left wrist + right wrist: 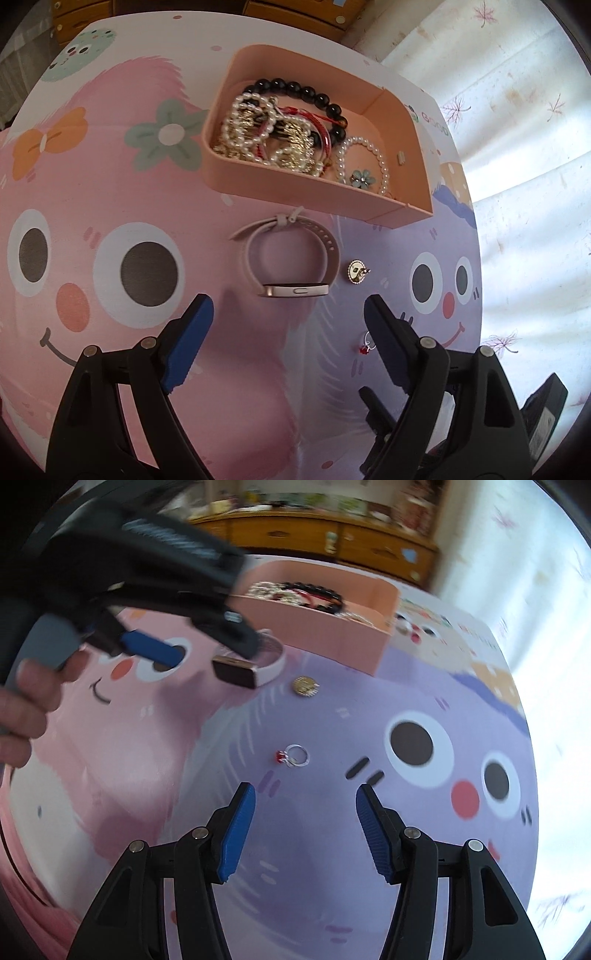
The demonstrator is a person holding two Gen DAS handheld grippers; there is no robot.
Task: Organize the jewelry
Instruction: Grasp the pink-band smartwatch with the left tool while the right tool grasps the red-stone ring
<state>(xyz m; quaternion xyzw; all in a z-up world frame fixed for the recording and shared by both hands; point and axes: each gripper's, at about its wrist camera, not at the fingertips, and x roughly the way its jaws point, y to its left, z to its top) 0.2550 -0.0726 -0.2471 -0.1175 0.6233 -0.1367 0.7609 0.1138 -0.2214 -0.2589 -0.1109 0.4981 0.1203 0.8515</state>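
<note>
A pink box holds pearl strands, a black bead bracelet and a flower piece; it also shows in the right wrist view. A pink watch lies on the mat just before the box. A round gold brooch and a silver ring with a red stone lie to its right. My left gripper is open, hovering just short of the watch. My right gripper is open and empty, just short of the ring. The watch and brooch lie beyond.
A cartoon-print mat covers the table. The table's right edge borders a white floral curtain. A wooden dresser stands behind the table. The left gripper body and the hand holding it fill the right view's upper left.
</note>
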